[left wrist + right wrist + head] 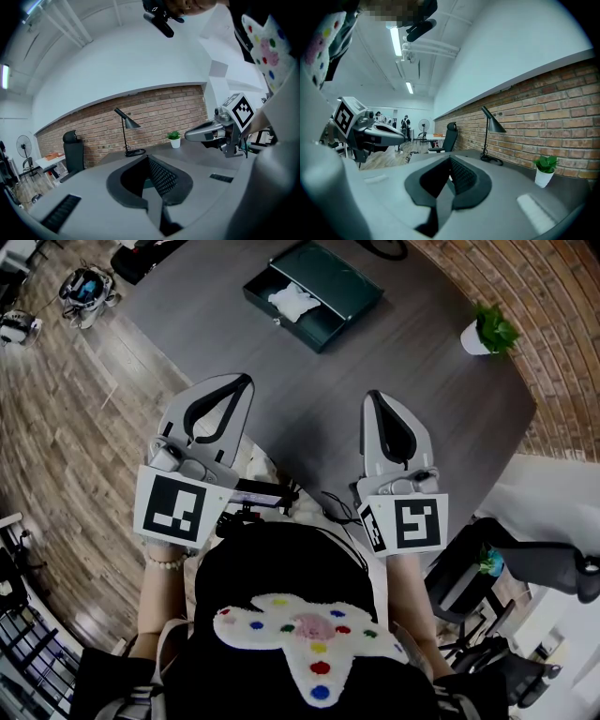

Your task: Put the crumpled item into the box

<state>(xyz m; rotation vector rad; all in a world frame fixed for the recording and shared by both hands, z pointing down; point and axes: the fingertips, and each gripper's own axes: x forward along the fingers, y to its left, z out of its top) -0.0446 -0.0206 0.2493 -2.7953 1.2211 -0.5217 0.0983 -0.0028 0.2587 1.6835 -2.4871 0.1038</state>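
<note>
A dark green box stands open at the far side of the dark grey table. A white crumpled item lies inside it. My left gripper and right gripper are held side by side over the table's near edge, well short of the box. Both are shut with nothing between the jaws. In the left gripper view the left gripper shows shut jaws, with the right gripper off to its right. In the right gripper view the right gripper is also shut and empty.
A small potted plant stands at the table's right edge by the brick wall. A black desk lamp and an office chair are beyond the table. Wooden floor lies to the left, with another chair at the right.
</note>
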